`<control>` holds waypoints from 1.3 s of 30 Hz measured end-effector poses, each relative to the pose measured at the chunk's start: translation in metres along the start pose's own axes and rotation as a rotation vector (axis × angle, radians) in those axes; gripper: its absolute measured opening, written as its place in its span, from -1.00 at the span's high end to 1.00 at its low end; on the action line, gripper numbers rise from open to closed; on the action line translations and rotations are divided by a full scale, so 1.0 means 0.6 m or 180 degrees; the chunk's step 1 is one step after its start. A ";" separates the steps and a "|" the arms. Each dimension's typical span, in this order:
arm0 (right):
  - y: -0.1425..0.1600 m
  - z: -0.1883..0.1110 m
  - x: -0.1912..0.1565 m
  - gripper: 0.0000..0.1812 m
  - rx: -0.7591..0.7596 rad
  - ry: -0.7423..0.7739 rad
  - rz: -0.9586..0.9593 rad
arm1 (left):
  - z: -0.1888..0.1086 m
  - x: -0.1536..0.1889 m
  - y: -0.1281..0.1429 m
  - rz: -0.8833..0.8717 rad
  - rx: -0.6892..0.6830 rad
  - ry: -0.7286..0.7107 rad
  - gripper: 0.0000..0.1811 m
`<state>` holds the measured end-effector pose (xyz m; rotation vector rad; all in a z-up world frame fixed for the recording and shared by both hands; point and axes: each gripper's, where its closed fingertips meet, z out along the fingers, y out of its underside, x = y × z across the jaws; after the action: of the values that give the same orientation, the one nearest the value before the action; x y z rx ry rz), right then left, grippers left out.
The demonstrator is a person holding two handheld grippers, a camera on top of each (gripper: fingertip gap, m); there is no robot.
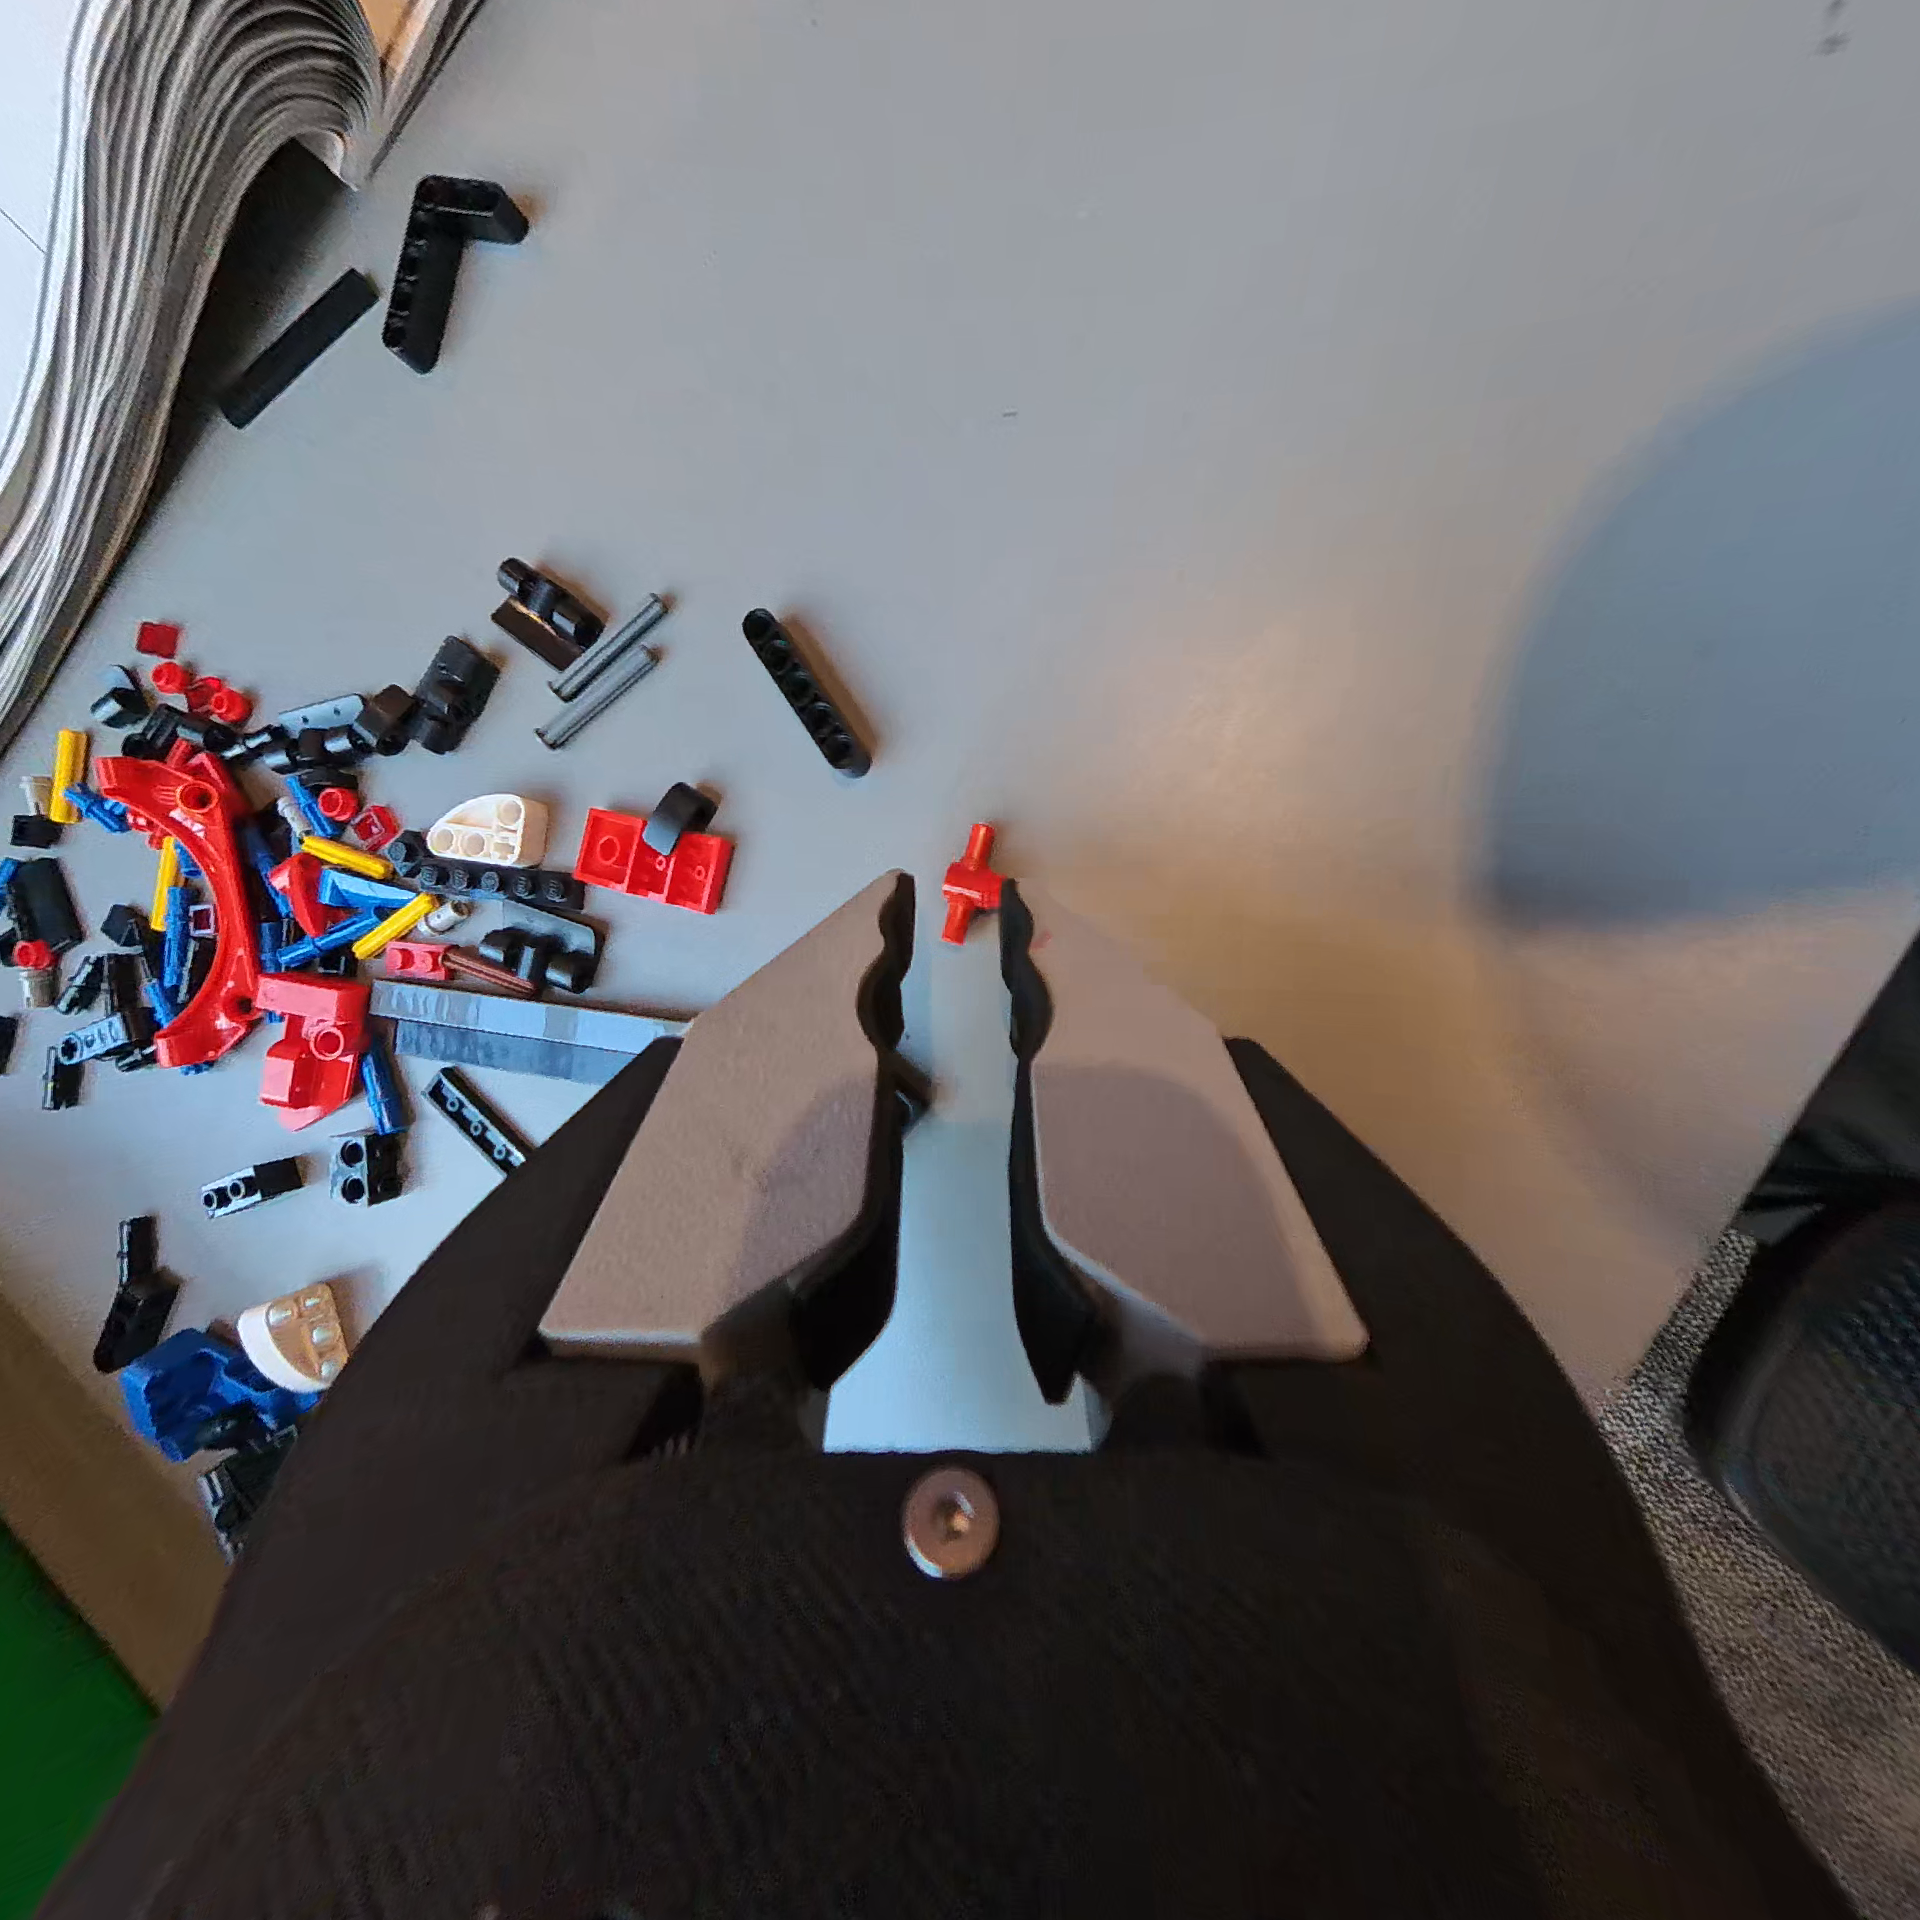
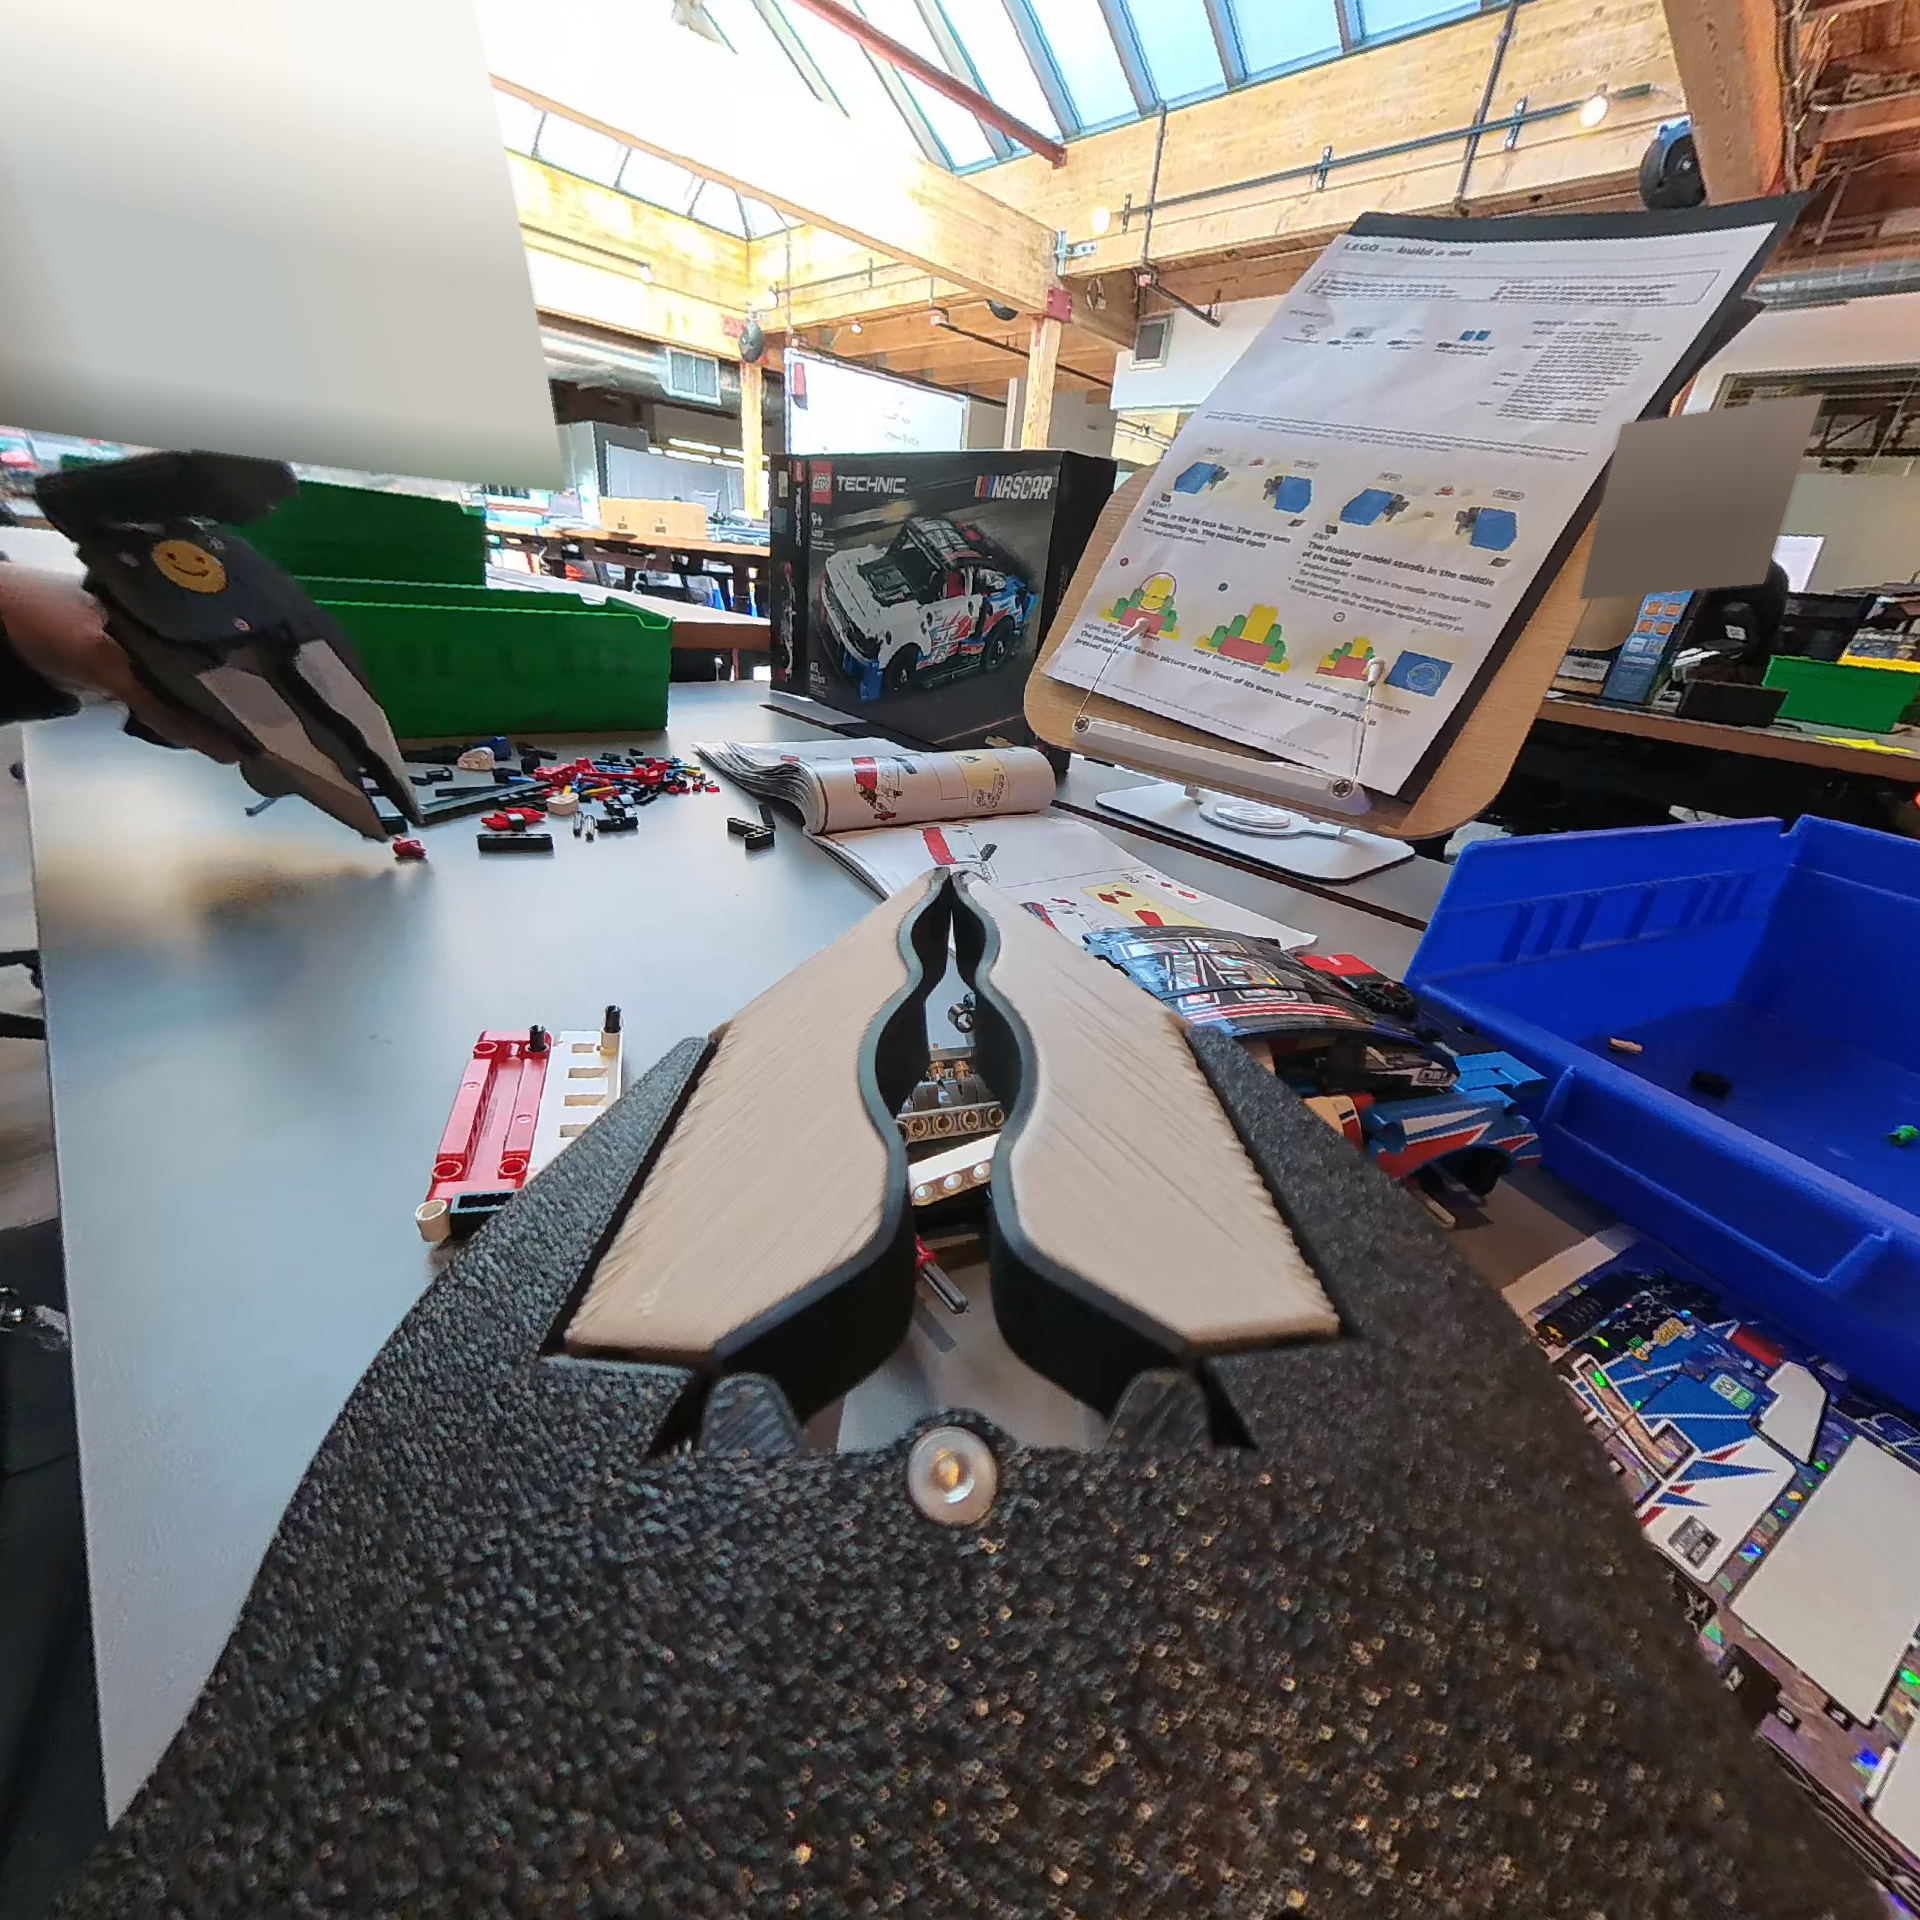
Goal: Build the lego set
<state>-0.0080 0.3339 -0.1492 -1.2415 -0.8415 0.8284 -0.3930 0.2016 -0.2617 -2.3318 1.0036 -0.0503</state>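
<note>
Lego pieces (image 1: 312, 914) lie heaped at the left of the grey counter (image 1: 1143, 416); one small red pin (image 1: 971, 883) sits apart, just off the left gripper (image 1: 956, 904) fingers, slightly parted and empty. Light, rigid, slippery: pinch its middle collar. Right gripper (image 2: 951, 899) fingertips touch, apparently holding nothing

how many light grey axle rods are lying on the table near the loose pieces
2. Both grey rods lie side by side, touching, between the black connector and the black holed beam. More could be buried in the pile.
</note>
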 end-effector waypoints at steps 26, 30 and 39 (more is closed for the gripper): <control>-0.002 -0.001 0.005 1.00 0.0008 0.0112 -0.0051 | 0.004 -0.040 -0.094 0.0756 0.0515 -0.1465 0.96; 0.003 0.001 0.011 1.00 -0.0071 0.0306 -0.0261 | -0.001 -0.081 -0.133 0.0566 0.0910 -0.1868 0.96; 0.012 -0.018 0.083 1.00 -0.0305 0.1349 -0.0723 | 0.013 -0.142 -0.149 0.0100 0.1347 -0.1825 0.96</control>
<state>0.0238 0.3743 -0.1534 -1.3158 -0.6645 0.3268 -0.3937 0.3114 -0.2039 -1.7867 0.6583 0.3639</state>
